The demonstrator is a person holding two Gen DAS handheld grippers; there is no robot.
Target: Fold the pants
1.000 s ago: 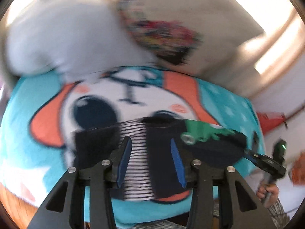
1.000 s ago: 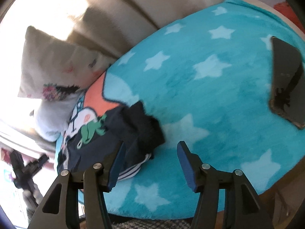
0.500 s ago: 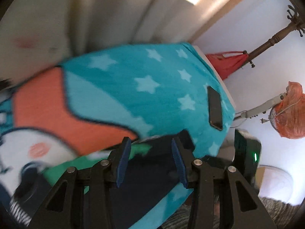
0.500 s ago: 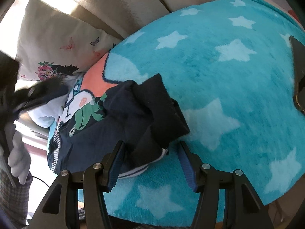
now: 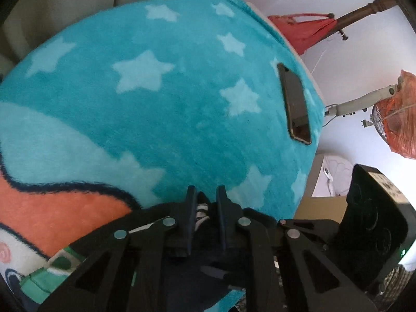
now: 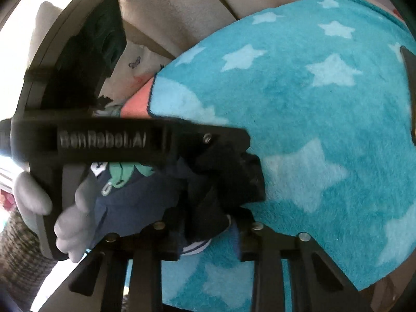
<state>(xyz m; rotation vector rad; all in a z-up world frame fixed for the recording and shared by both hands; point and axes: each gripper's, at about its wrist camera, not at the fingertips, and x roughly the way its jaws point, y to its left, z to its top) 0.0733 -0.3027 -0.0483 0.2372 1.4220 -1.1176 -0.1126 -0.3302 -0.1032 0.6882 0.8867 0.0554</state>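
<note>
The dark navy pants (image 6: 135, 202) with a green cartoon print and striped cuffs lie bunched on a turquoise star blanket (image 6: 299, 119). My left gripper (image 5: 205, 208) is shut on a bunched end of the pants (image 5: 202, 231), with a striped cuff between the fingers. In the right wrist view the left gripper crosses in front, held by a gloved hand (image 6: 33, 197). My right gripper (image 6: 208, 228) is closed onto the dark folded edge of the pants at the blanket's near side.
A black phone (image 5: 295, 104) lies on the blanket near its far right edge. A printed pillow (image 6: 135, 62) and beige cushions sit behind. A red cloth on a coat stand (image 5: 304, 31) and an orange-covered fan (image 5: 400, 119) stand beyond the bed.
The left gripper swung right across the blanket and closed on the pants' end. The right gripper moved in and closed on the folded edge beside it.
</note>
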